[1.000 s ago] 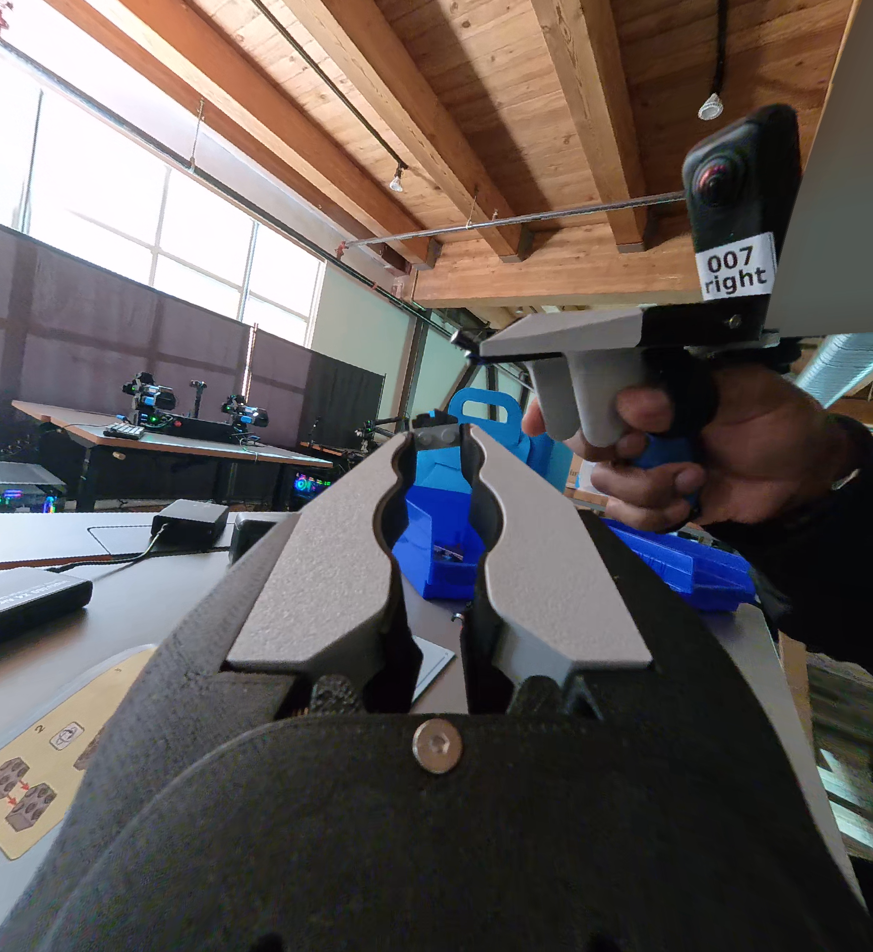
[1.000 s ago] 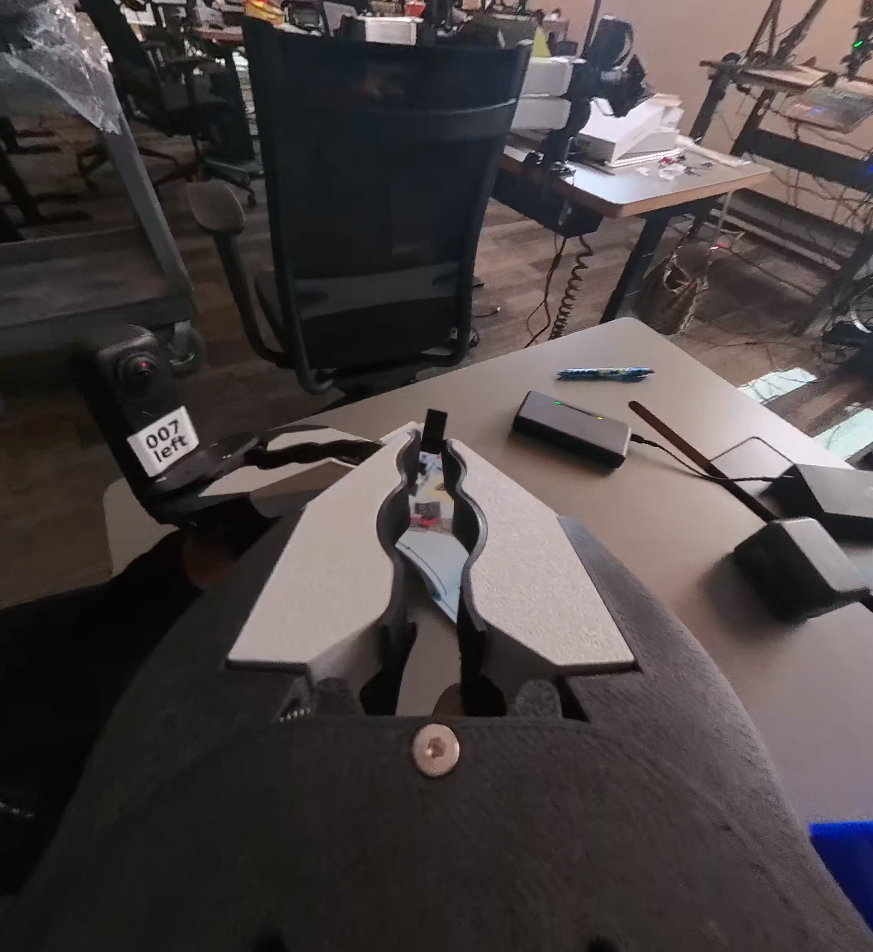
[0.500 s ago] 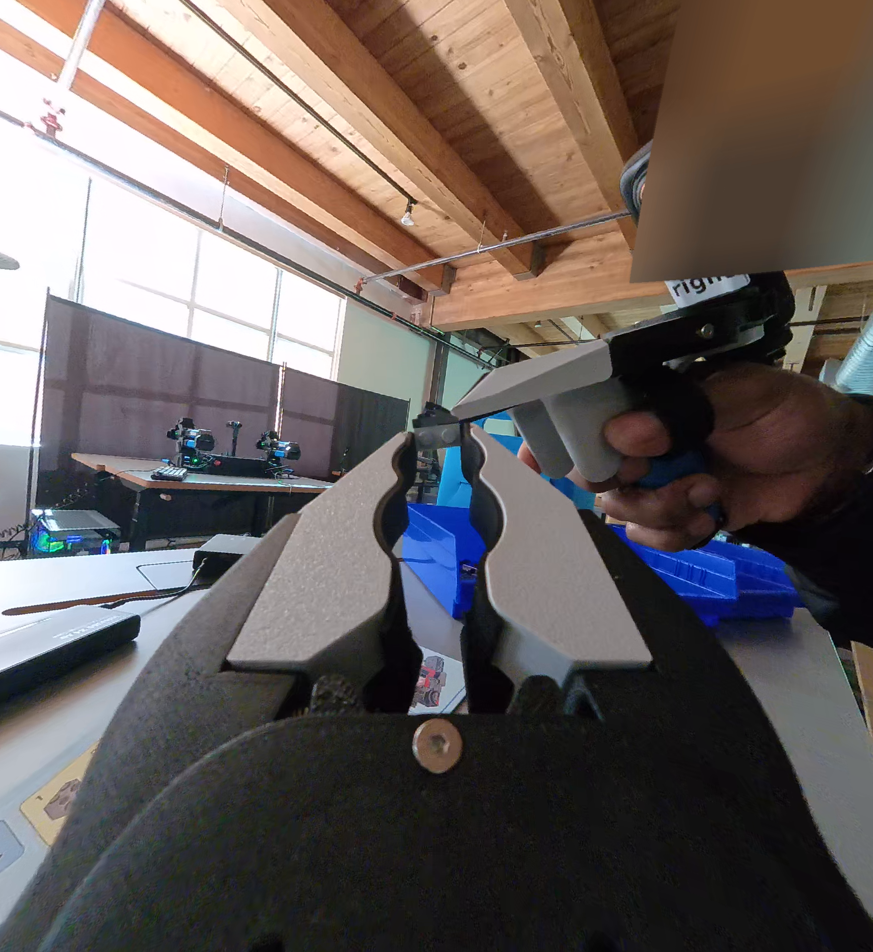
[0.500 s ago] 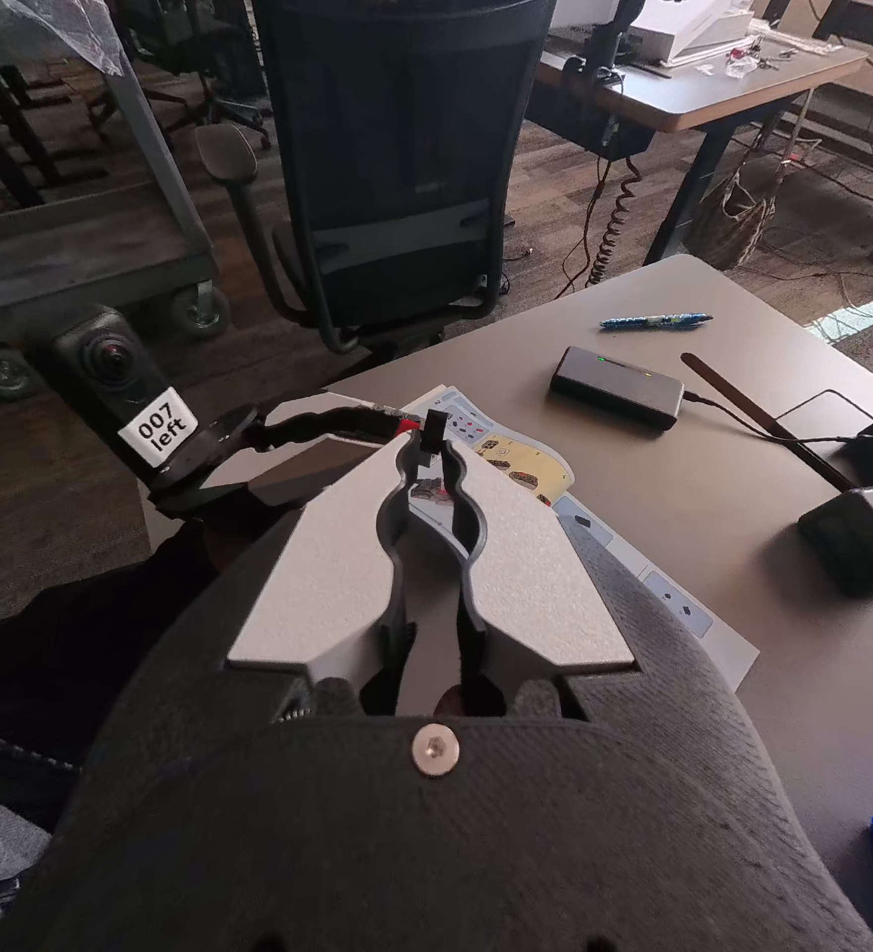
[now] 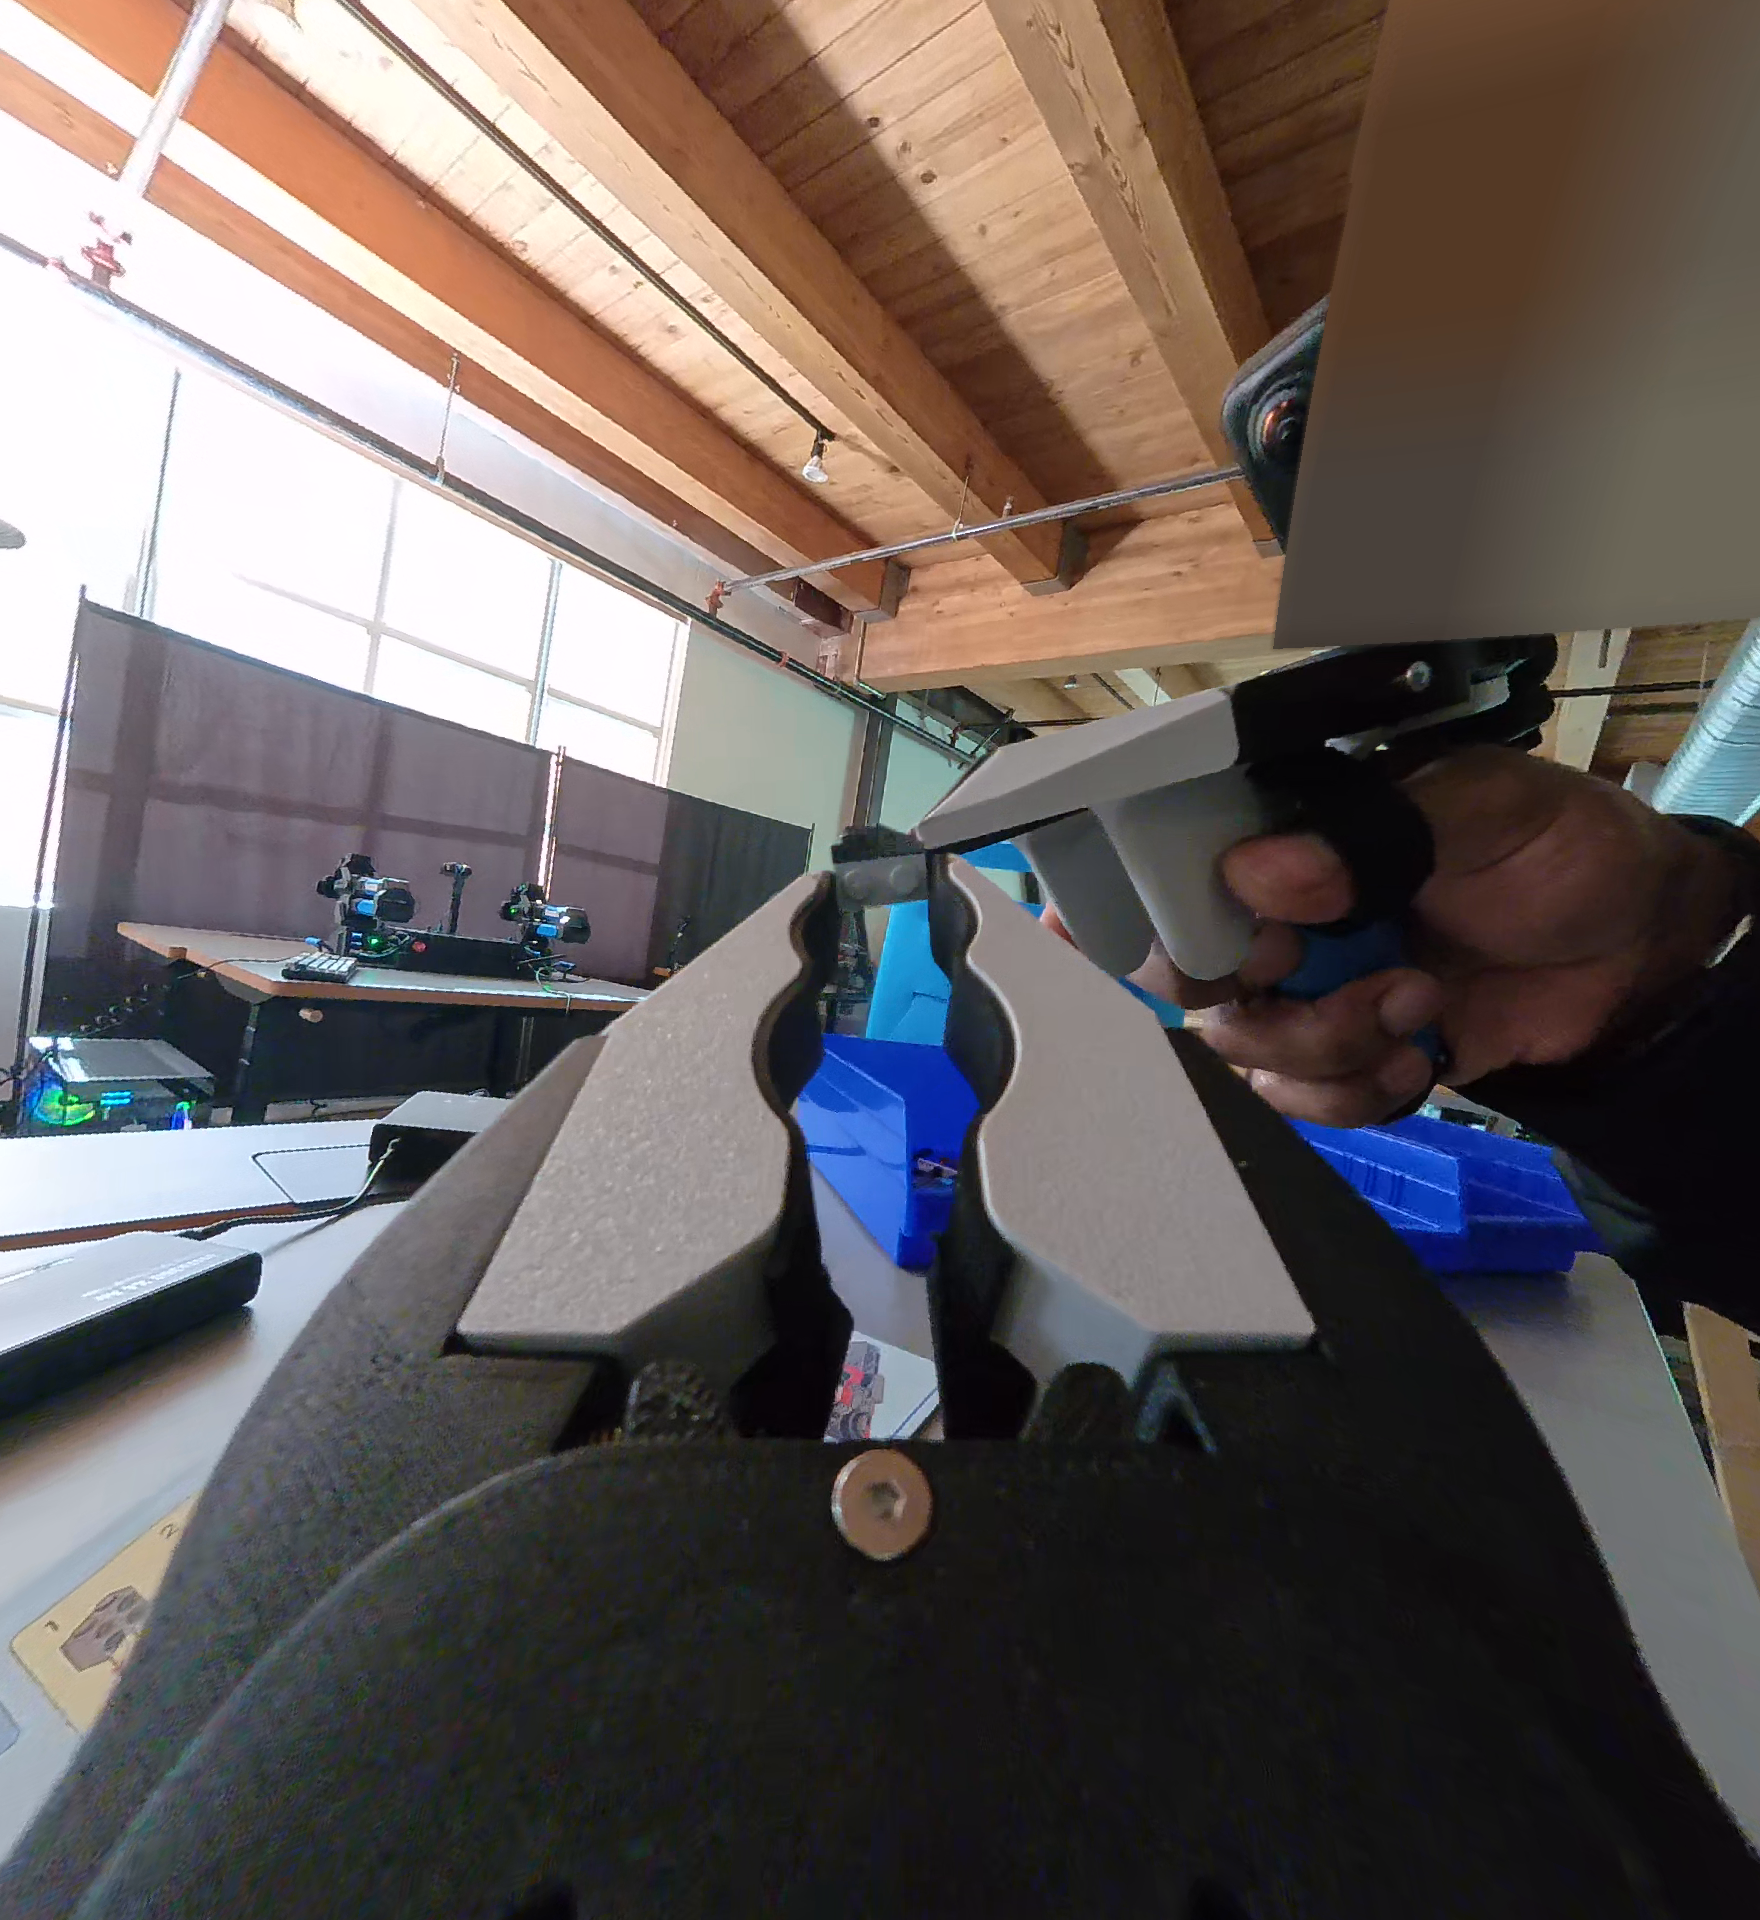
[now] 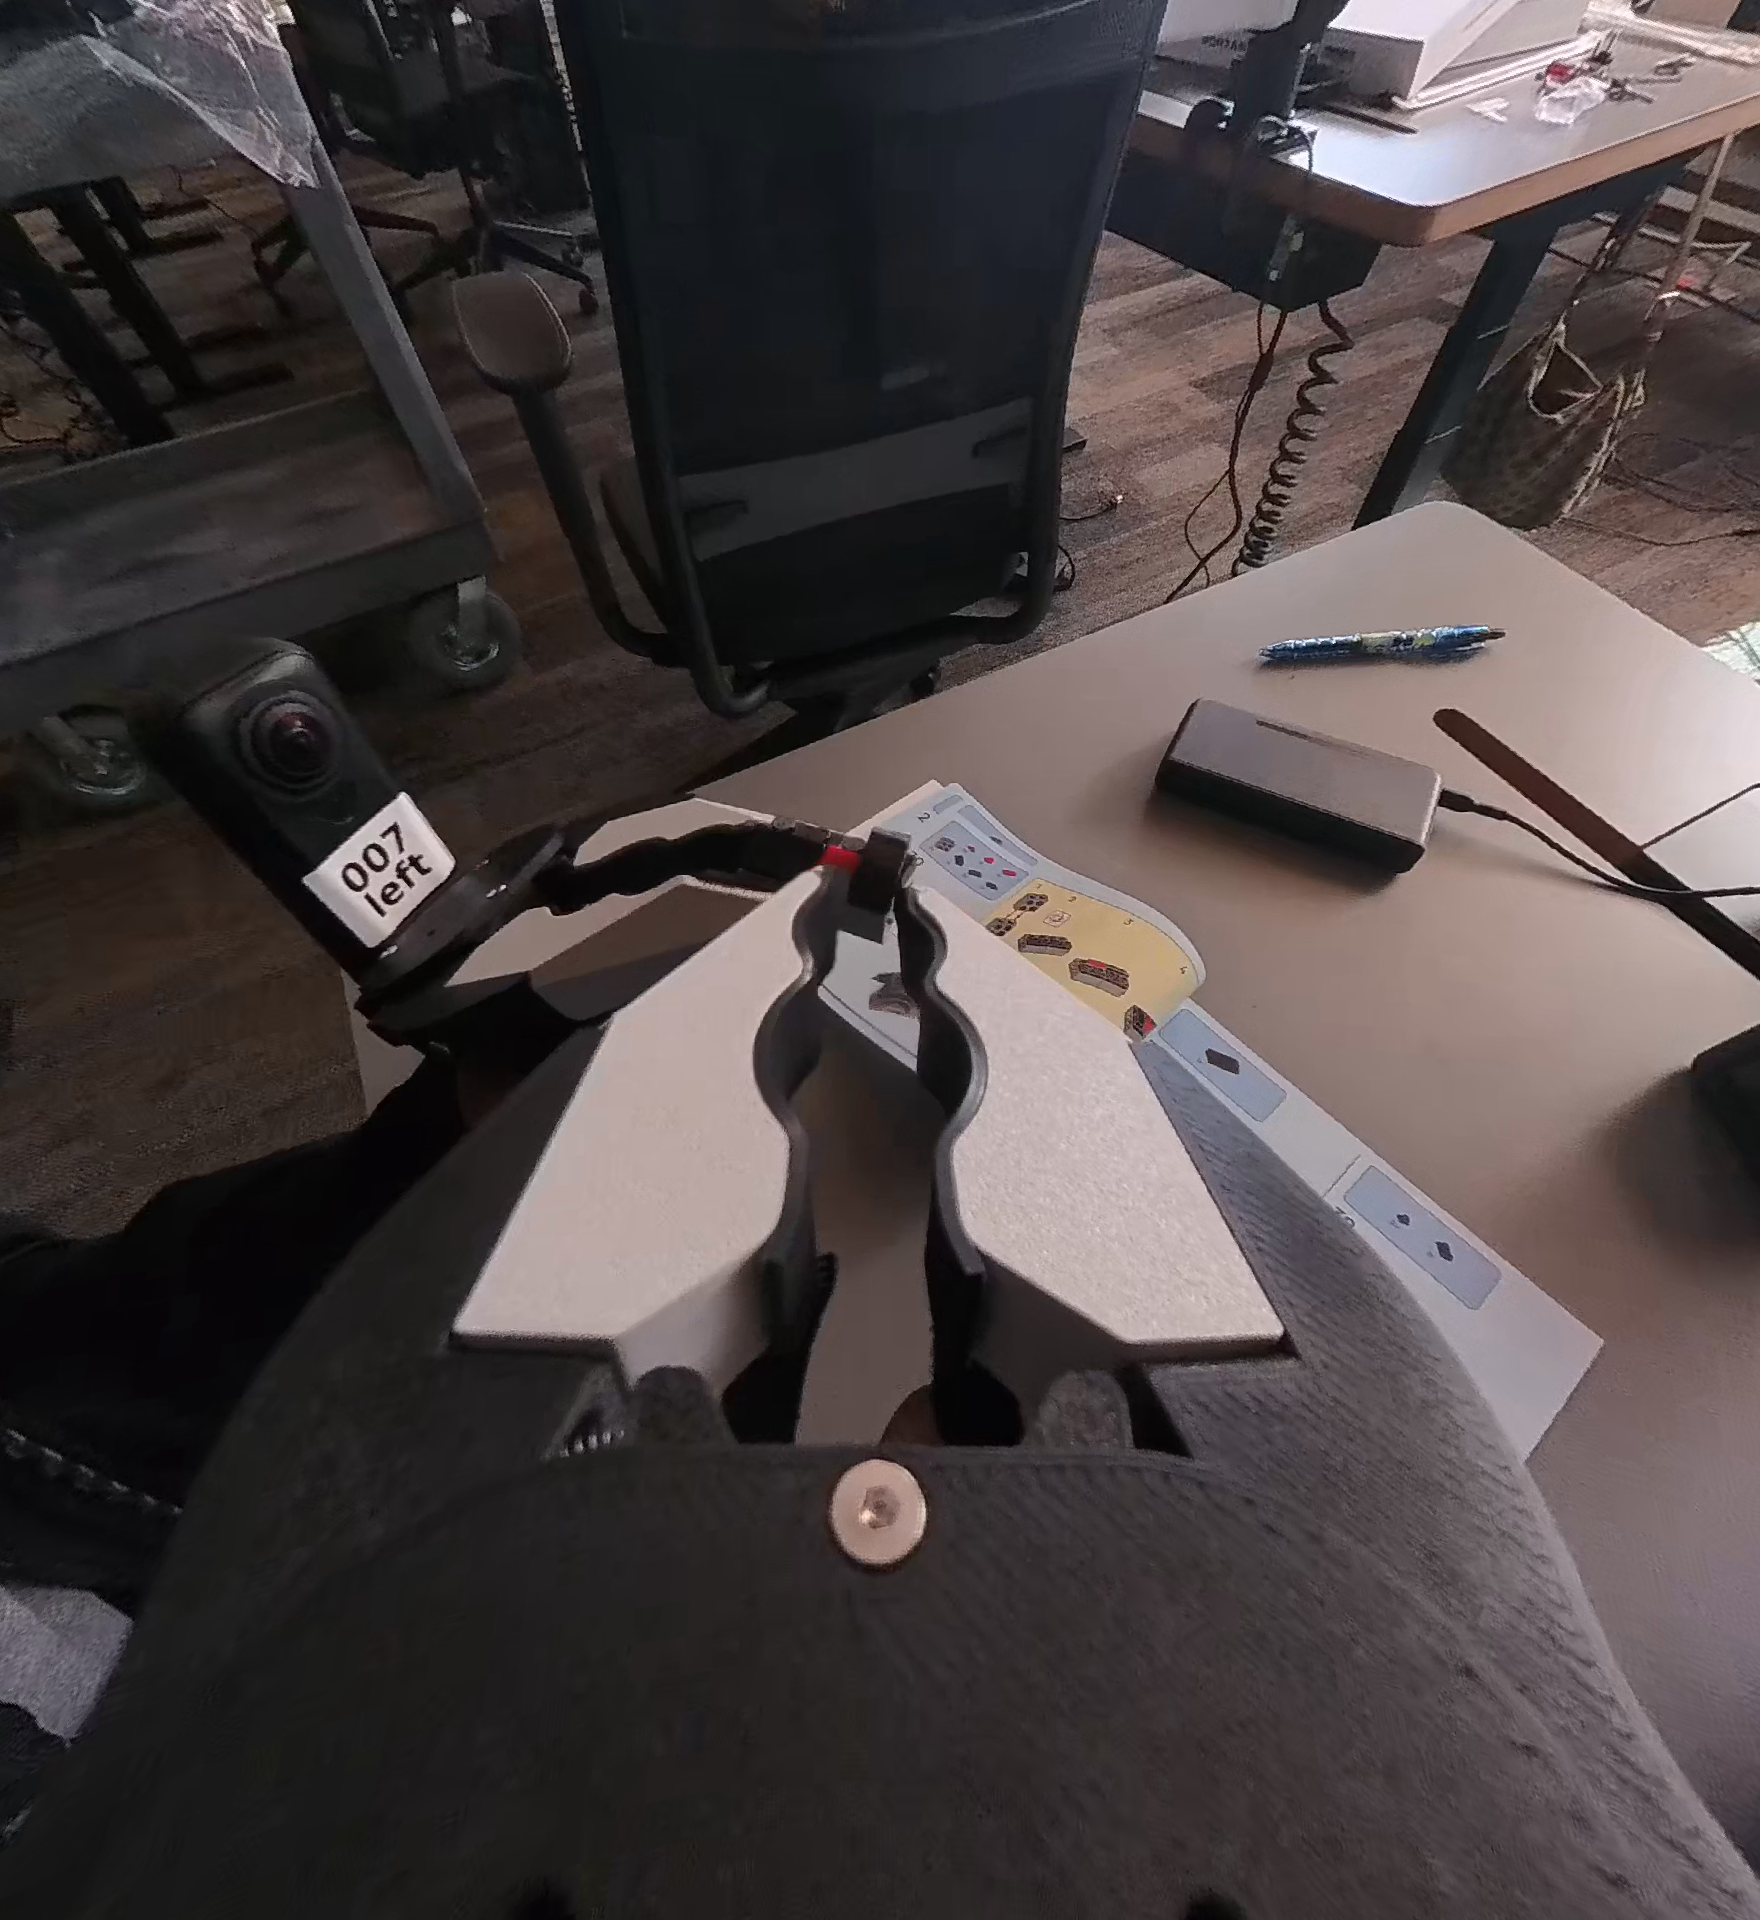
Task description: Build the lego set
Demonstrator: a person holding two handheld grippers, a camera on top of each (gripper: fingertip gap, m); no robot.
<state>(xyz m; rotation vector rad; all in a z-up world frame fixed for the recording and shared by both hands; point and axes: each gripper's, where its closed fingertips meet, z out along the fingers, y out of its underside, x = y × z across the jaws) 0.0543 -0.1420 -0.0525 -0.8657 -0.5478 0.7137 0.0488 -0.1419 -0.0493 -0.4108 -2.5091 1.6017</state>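
My left gripper is shut on a small grey lego plate, held up above the table. My right gripper is shut on a small black lego piece. In the left wrist view the right gripper comes in from the right, and the black piece sits against the top of the grey plate. In the right wrist view the left gripper reaches in from the left, with a red bit at its tip touching the black piece.
The paper instruction sheet lies on the grey table under the grippers. A black power bank, its cable and a pen lie beyond. Blue bins stand behind. A black office chair stands past the table edge. Only a small space, under 4 cm, lies between the two pairs of fingers.
The two grippers have come together in the air. The right gripper's tip has moved left until the black piece meets the grey plate. Both stay shut.
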